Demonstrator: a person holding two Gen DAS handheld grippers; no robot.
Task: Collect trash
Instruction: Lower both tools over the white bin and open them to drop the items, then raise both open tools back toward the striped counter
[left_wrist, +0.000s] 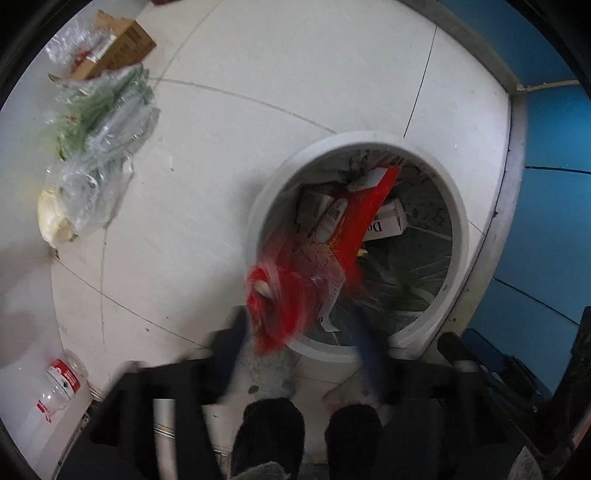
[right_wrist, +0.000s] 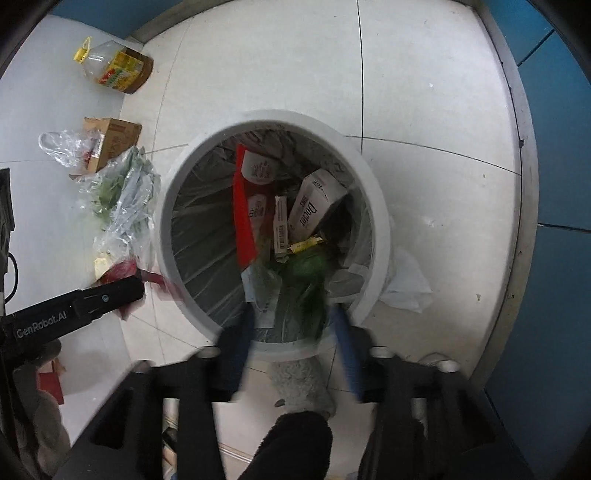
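Note:
The white round bin (left_wrist: 458, 206), lined with a clear bag, stands on the tiled floor and holds white cartons (right_wrist: 314, 206) and a red packet (right_wrist: 243, 206). My left gripper (left_wrist: 301, 332) hangs over the bin's near rim with its jaws apart. A blurred red wrapper (left_wrist: 295, 291) lies loosely between and beyond them, reaching into the bin. My right gripper (right_wrist: 291, 343) is over the same rim, jaws apart, with a blurred green and clear plastic bag (right_wrist: 299, 295) between them over the bin's opening.
Clear bags of greens (left_wrist: 99, 122), a cardboard box (left_wrist: 125, 44) and a red-labelled plastic bottle (left_wrist: 61, 384) lie on the floor to the left. An oil bottle (right_wrist: 118, 68) stands farther back. White tissue (right_wrist: 406, 288) lies beside the bin. A blue wall (left_wrist: 546, 184) runs along the right. The person's feet (left_wrist: 269, 432) are below.

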